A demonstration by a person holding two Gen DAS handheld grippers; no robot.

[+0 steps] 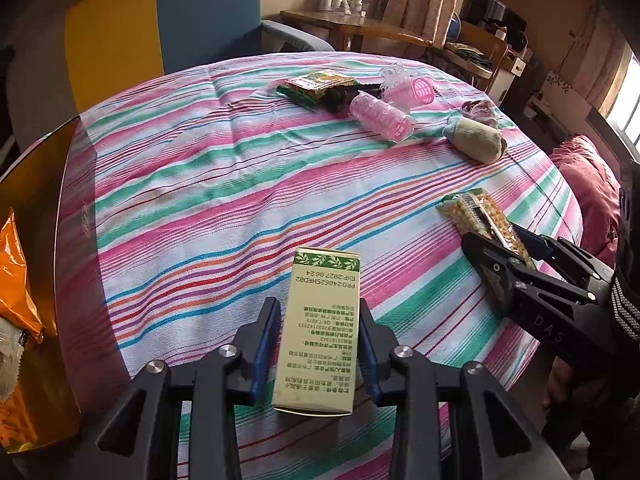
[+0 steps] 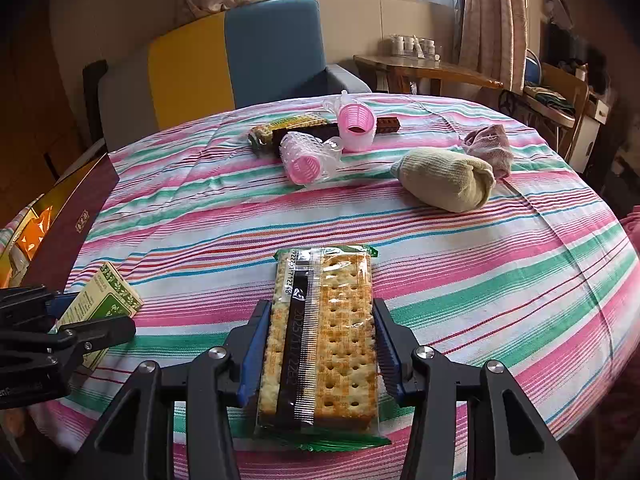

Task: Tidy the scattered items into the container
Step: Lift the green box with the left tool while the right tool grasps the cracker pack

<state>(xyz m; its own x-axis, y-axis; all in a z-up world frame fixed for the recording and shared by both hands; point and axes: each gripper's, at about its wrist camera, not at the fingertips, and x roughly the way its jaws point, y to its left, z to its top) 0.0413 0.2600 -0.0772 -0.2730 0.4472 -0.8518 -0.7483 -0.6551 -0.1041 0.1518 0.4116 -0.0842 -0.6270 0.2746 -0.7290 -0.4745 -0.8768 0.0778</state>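
I'm seeing matt woven striped cloth over the surface (image 2: 460, 240), a glossy clear-plastic cracker packet (image 2: 320, 344), a matt pale-green paper carton (image 1: 320, 332), and knitted beige rolled socks (image 2: 444, 180).

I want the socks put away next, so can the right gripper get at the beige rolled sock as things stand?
Probably not yet. The right gripper is shut on the cracker pack, so it has no free grip. The striped cloth between it and the beige rolled sock lies bare.
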